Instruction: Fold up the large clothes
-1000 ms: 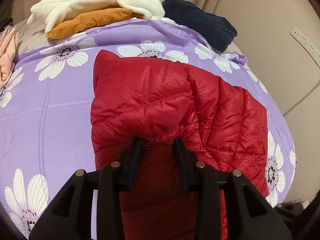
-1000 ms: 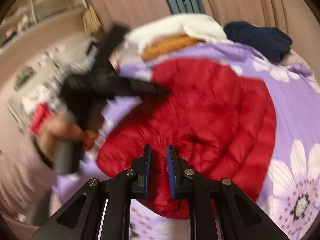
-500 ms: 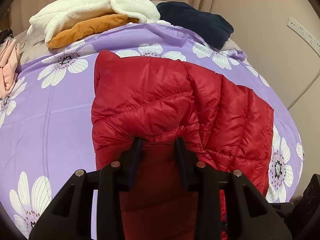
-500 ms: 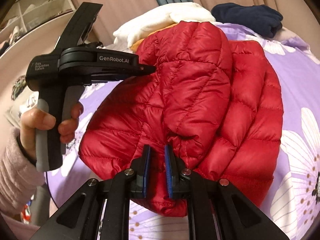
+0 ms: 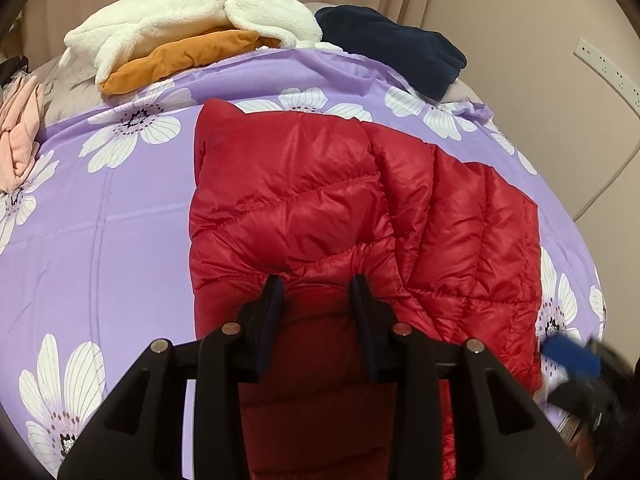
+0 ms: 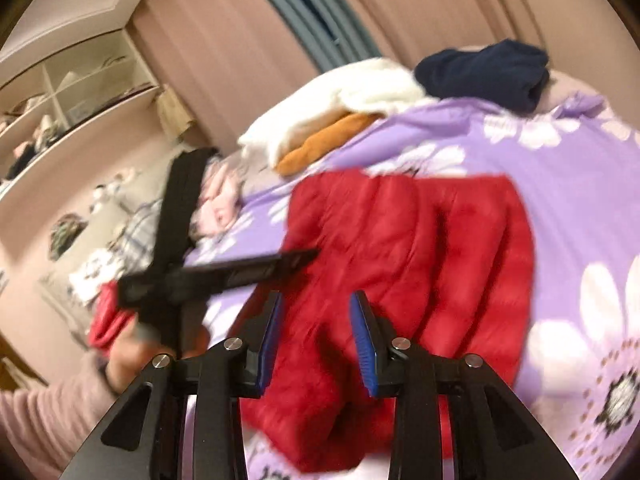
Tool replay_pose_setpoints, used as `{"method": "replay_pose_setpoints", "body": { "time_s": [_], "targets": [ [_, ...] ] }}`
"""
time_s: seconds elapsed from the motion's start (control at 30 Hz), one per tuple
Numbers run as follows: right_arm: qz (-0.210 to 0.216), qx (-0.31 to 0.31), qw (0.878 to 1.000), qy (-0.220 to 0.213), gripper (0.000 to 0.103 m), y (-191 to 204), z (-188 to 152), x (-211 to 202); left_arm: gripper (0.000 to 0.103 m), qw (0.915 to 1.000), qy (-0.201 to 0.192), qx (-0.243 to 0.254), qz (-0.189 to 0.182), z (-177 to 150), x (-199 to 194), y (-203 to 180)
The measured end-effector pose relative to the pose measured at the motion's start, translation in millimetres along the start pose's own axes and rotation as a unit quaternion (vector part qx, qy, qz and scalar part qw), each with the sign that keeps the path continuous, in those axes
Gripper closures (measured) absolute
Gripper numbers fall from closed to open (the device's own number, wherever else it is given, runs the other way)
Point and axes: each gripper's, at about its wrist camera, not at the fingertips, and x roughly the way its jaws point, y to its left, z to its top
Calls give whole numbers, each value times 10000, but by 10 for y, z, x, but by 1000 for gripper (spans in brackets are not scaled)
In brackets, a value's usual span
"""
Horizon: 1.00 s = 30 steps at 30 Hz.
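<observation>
A red puffer jacket [image 5: 360, 200] lies folded on the purple flowered bedsheet [image 5: 100, 240]. My left gripper [image 5: 317, 288] is shut on a bunched fold at the jacket's near edge. In the right wrist view the jacket [image 6: 400, 240] is blurred. There my right gripper [image 6: 316, 312] hovers over its near end, jaws opening, blue pads apart and not pressing on the cloth. The left gripper [image 6: 308, 256] reaches in from the left, held by a hand in a pink sleeve [image 6: 52, 408]. A blurred blue pad of the right gripper [image 5: 572, 356] shows at the lower right of the left wrist view.
At the bed's far end sit a white fleece [image 5: 180, 28] over an orange garment [image 5: 180, 56], and a navy garment [image 5: 392, 48]. Pink cloth [image 5: 16, 132] lies at the left edge. A wall with a socket strip [image 5: 604, 66] is on the right; shelves [image 6: 60, 92] stand to the left.
My right gripper has let go of the jacket, opened its jaws and drawn back a little. The raised part of the jacket has dropped flat. The left gripper keeps its grip in place.
</observation>
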Motion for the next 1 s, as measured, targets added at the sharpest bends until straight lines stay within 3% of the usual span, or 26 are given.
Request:
{"method": "replay_pose_setpoints", "body": {
  "time_s": [0.07, 0.27, 0.63, 1.0],
  "targets": [
    [-49, 93, 9999, -20, 69, -55, 76, 94, 68, 10000, -4, 12, 6, -9, -9, -2],
    [-186, 666, 9962, 533, 73, -357, -12, 439, 68, 10000, 12, 35, -33, -55, -35, 2],
    [-172, 736, 9956, 548, 73, -412, -61, 436, 67, 9999, -16, 152, 65, -289, -270, -126],
    [-428, 723, 9949, 555, 73, -372, -56, 390, 58, 9998, 123, 178, -49, -672, -521, -154]
  ]
}}
